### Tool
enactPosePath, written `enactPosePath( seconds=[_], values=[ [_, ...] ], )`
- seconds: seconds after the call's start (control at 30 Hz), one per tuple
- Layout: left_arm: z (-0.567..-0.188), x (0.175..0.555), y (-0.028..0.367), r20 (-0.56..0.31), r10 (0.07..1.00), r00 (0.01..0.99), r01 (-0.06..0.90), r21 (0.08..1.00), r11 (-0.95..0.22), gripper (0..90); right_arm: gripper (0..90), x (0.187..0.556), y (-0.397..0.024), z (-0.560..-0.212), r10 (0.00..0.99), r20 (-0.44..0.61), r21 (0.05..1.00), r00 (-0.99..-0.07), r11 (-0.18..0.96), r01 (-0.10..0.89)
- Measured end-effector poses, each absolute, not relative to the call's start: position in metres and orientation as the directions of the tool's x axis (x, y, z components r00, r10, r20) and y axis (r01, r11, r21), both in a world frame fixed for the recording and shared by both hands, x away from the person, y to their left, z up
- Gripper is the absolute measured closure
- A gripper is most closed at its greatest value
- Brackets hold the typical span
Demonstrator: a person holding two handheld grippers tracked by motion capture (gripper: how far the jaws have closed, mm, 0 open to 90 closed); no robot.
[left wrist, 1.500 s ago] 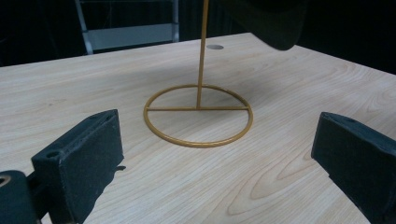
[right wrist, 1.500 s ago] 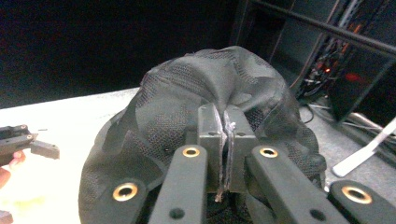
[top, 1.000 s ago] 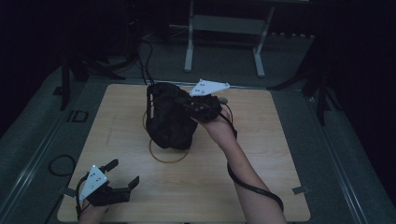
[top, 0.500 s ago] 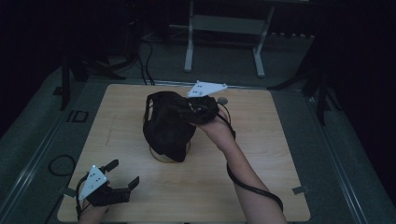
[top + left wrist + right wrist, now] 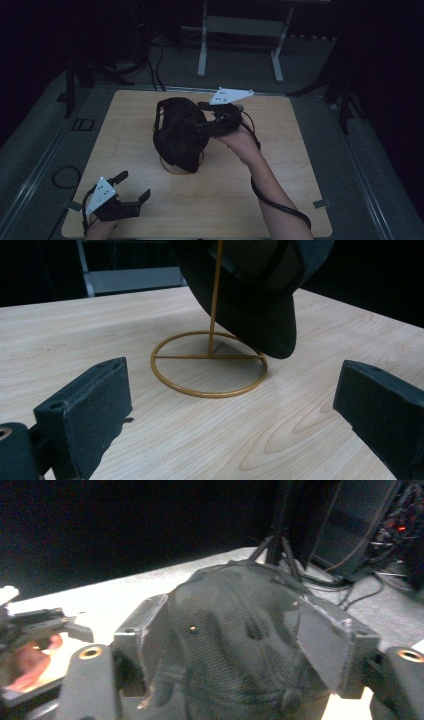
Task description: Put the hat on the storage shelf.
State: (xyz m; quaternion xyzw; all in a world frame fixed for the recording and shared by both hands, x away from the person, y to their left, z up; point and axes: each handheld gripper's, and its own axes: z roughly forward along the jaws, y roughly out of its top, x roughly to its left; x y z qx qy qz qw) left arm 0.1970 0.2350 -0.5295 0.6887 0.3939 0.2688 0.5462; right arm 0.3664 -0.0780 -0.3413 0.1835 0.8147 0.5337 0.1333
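Black cap (image 5: pixel 177 134): hangs on a gold wire stand (image 5: pixel 209 362) near the middle of the wooden surface (image 5: pixel 310 170), peak drooping towards the ring base.
Right claw (image 5: pixel 192 125): jaws have just been opening; they now stand spread on either side of the cap's crown, pads off the cloth as far as I can judge.
Left claw (image 5: pixel 134 186): spread, empty, resting at the surface's near left corner.
Risk: cap sits lopsided; drawing the right claw back could snag the mesh and tip the light stand.

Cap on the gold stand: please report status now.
Right claw just opened, jaws astride black cap. Cap hangs on gold wire stand. Left claw open, idle near table edge. No obstruction.
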Motion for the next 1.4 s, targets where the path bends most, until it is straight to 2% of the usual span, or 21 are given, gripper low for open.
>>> enactPosePath(
  seconds=[0.1,0.27,0.63,1.4],
  values=[
    [-0.53,0.197,0.234,-0.058,0.836,0.546,0.25,0.963,-0.097,2.5,18.0,0.365,-0.086,-0.342,0.436,-0.003,0.924,-0.9,0.344,0.164],
    [-0.531,0.198,0.233,-0.054,0.835,0.547,0.254,0.961,-0.105,2.5,14.5,0.36,-0.098,-0.345,0.447,-0.012,0.924,-0.895,0.347,0.161],
    [-0.532,0.198,0.232,-0.057,0.834,0.548,0.258,0.961,-0.104,2.5,14.3,0.344,-0.119,-0.367,0.449,-0.041,0.921,-0.893,0.364,0.141],
    [-0.535,0.199,0.232,-0.044,0.835,0.549,0.258,0.959,-0.119,2.5,14.1,0.333,-0.151,-0.414,0.483,-0.012,0.91,-0.875,0.368,0.19]
  ],
)
